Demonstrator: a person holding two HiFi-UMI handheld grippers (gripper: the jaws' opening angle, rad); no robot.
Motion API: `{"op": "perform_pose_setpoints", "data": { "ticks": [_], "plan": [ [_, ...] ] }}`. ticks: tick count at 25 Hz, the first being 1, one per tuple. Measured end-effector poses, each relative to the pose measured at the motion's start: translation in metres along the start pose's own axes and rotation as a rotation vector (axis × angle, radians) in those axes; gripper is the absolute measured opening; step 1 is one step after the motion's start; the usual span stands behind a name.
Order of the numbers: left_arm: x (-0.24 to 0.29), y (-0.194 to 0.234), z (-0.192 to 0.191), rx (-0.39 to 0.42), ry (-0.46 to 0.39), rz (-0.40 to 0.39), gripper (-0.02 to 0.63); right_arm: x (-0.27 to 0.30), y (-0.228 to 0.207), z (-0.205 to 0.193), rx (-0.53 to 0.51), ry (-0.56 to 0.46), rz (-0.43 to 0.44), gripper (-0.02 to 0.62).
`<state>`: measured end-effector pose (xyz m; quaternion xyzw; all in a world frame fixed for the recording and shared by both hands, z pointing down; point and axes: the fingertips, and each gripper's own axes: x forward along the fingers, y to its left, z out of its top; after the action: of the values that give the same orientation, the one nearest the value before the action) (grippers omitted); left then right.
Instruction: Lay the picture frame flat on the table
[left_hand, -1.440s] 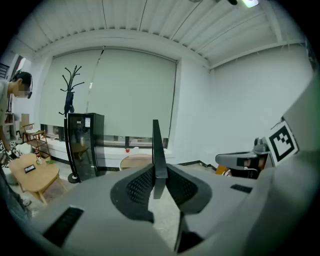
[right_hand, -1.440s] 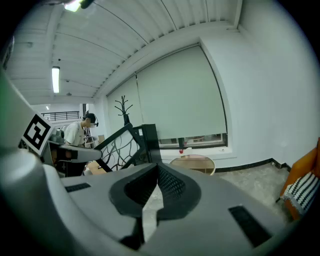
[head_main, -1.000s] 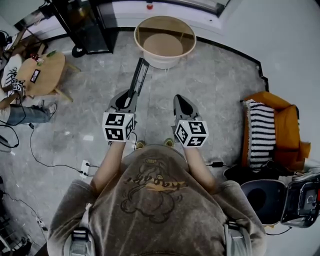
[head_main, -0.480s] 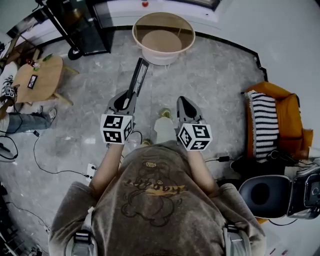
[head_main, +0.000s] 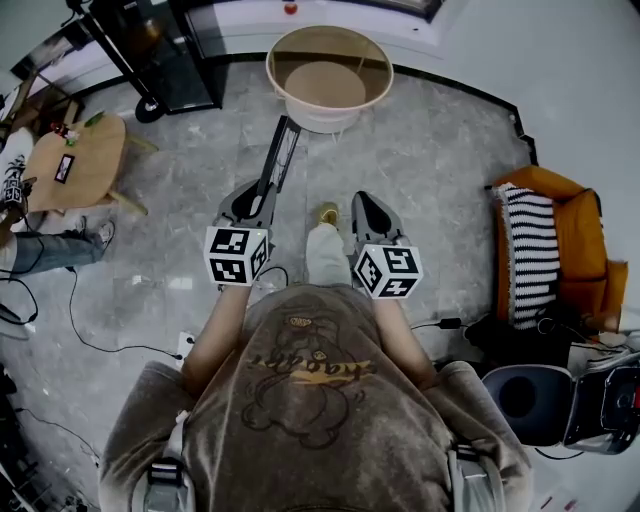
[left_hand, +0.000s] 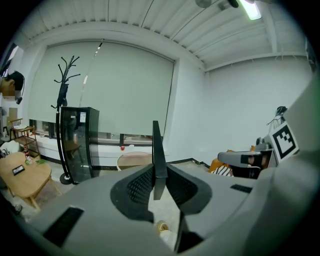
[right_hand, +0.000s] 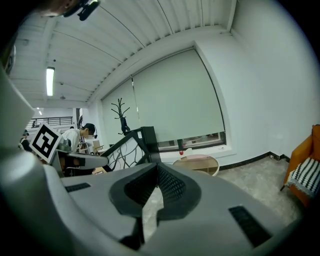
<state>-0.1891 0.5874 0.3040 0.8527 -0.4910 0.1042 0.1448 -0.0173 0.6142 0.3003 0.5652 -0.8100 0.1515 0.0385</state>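
My left fingers (left_hand: 140, 186) clamp the picture frame (head_main: 278, 160) by its thin edge; my right fingers (right_hand: 172, 189) are closed, empty. It could swing loose and drop before reaching the worktop (head_main: 330, 121)

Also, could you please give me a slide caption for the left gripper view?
Left gripper clamps a dark picture frame, seen edge-on, with a round table ahead.

The grey marbled floor (head_main: 430, 170) is carrying a round pale bench (head_main: 330, 118) ahead, an orange armchair (head_main: 580, 235) at the right and a small wooden bench (head_main: 95, 160) at the left, where a dark flat object (head_main: 65, 167) is lying.
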Motion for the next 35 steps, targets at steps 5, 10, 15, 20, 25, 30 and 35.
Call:
{"op": "perform_pose_setpoints", "data": {
  "ticks": [5, 10, 15, 20, 25, 30, 35],
  "plan": [
    [0.027, 0.002, 0.01, 0.0, 0.01, 0.006, 0.083, 0.026, -0.014, 0.008, 0.008, 0.008, 0.026, 0.02],
    [0.042, 0.011, 0.008, -0.003, 0.023, 0.004, 0.083, 0.044, -0.022, 0.004, 0.019, 0.027, 0.018, 0.02],
    [0.071, 0.017, 0.016, -0.01, 0.032, 0.008, 0.083, 0.068, -0.043, 0.011, 0.03, 0.033, 0.016, 0.02],
    [0.098, 0.023, 0.021, -0.024, 0.043, 0.008, 0.083, 0.09, -0.061, 0.016, 0.038, 0.041, 0.015, 0.02],
    [0.123, 0.03, 0.033, -0.029, 0.05, 0.004, 0.083, 0.117, -0.076, 0.028, 0.042, 0.047, 0.016, 0.02],
    [0.146, 0.034, 0.043, -0.038, 0.061, 0.0, 0.083, 0.137, -0.09, 0.037, 0.049, 0.061, 0.017, 0.02],
    [0.172, 0.041, 0.058, -0.046, 0.072, 0.003, 0.083, 0.162, -0.107, 0.049, 0.062, 0.076, 0.02, 0.02]
  ]
}}
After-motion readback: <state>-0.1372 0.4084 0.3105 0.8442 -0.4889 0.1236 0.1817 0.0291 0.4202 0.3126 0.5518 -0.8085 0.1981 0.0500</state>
